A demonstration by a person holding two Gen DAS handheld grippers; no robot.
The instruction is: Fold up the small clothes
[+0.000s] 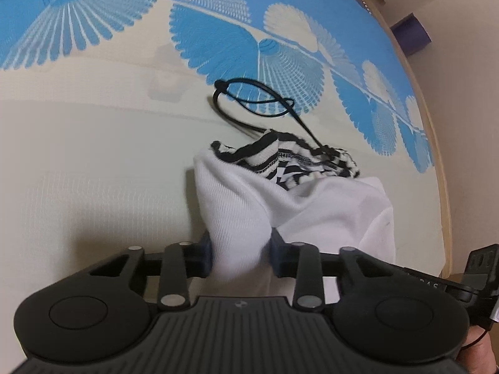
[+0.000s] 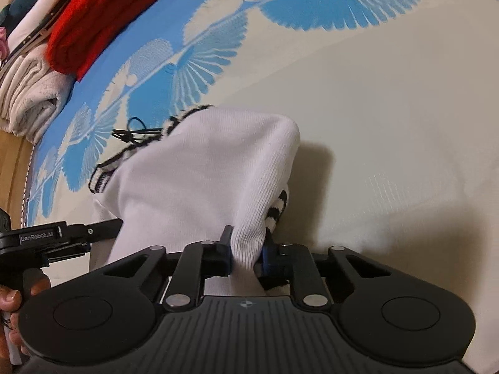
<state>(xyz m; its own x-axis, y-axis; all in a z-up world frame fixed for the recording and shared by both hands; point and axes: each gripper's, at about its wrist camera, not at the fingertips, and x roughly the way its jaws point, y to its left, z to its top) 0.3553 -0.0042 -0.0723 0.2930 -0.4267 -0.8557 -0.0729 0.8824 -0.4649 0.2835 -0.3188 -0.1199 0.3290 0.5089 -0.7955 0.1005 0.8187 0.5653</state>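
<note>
Left wrist view: we have the left gripper (image 1: 240,249) w/ its blue-padded fingers (image 1: 206,251) pinching a bunched fold of the white ribbed knit garment w/ black-and-white striped trim (image 1: 312,205). Right wrist view shows the right gripper (image 2: 246,249) doing the same, fingers (image 2: 226,249) pressed onto another bunch of that cloth, a bit of striped trim caught by the right finger. Garment sits on the cream bed cover w/ blue fan print (image 1: 93,155), partly lifted toward us, rest slumped and crumpled; a thin black cord loop (image 1: 249,103) trails from its far end. We judge the fold barely begun: both corners gripped, nothing laid flat or doubled yet, so spreading, folding and smoothing all remain. Room: open cover ahead and to the left gripper's left, plenty to lay it out. Bed's wooden edge (image 1: 436,143) runs close beyond the garment on the other side, so we'd keep away from it. Folded red cloth (image 2: 103,18) and a cream towel stack (image 2: 28,93) sit well apart.
</note>
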